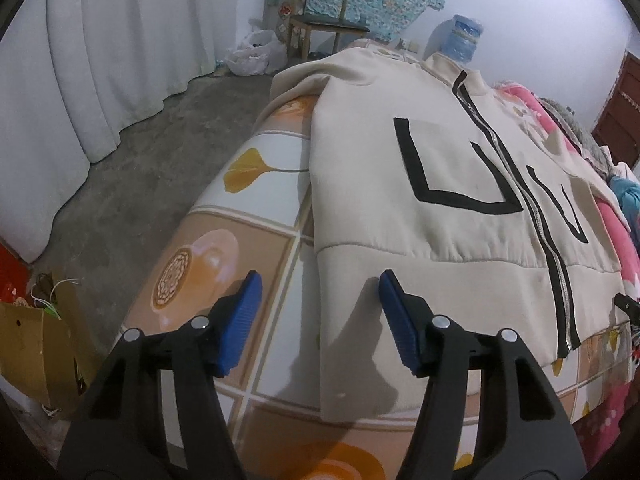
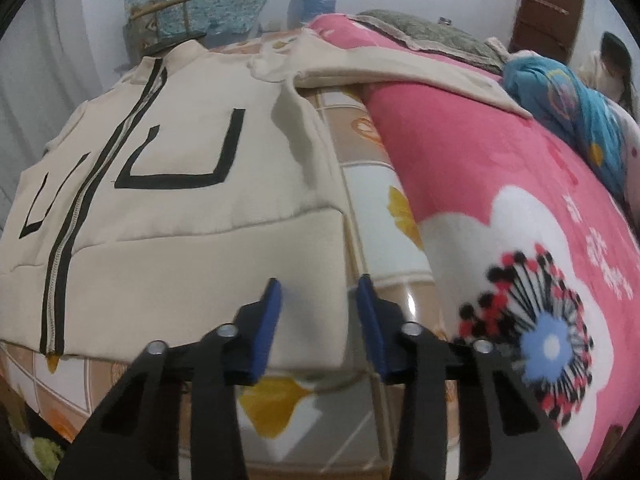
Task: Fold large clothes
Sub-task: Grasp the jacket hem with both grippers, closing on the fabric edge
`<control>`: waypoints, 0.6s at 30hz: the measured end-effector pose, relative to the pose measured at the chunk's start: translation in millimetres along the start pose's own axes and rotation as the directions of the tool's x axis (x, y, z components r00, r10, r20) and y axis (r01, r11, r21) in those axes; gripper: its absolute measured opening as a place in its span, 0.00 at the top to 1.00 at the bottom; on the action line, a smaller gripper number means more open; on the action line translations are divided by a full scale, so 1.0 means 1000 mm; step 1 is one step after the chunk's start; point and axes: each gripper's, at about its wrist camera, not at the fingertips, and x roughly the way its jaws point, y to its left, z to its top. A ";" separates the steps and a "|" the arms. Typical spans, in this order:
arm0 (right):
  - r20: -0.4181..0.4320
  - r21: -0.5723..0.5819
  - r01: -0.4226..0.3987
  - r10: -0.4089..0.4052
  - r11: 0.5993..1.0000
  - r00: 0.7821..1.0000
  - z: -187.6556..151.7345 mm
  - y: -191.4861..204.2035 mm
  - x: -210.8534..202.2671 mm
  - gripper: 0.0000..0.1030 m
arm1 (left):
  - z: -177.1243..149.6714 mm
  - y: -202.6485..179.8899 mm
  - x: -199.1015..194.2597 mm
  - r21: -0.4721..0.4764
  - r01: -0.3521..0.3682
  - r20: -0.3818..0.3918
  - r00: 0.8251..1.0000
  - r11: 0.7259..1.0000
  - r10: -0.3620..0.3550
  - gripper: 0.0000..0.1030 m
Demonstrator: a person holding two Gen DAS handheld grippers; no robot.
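Left wrist shows our left gripper and right gripper apart, straddling the hem corners of the cream jacket, spread unfolded toward twelve o'clock, every fold remaining.

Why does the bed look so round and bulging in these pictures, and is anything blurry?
Both views come through fisheye lenses, so the bed and the cream jacket bow outward and the corners go black. Left wrist view: fairly sharp, with soft shadows under the left tool. Right wrist view: the pink flowered blanket and the right tool are smeared.
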 end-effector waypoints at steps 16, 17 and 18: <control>0.021 -0.010 -0.130 0.130 0.991 0.991 -0.006 0.000 -0.033 0.95 | 0.007 -0.014 -0.025 0.170 -0.005 0.038 0.999 0.986 -0.001 0.95; 0.018 -0.008 -0.136 0.136 0.991 0.991 -0.008 -0.001 -0.035 0.95 | 0.006 -0.011 -0.030 0.175 -0.004 0.038 0.999 0.985 -0.002 0.95; 0.011 -0.001 -0.152 0.152 0.988 0.988 -0.014 -0.001 -0.041 0.95 | 0.006 -0.009 -0.032 0.177 -0.005 0.035 0.999 0.984 -0.001 0.95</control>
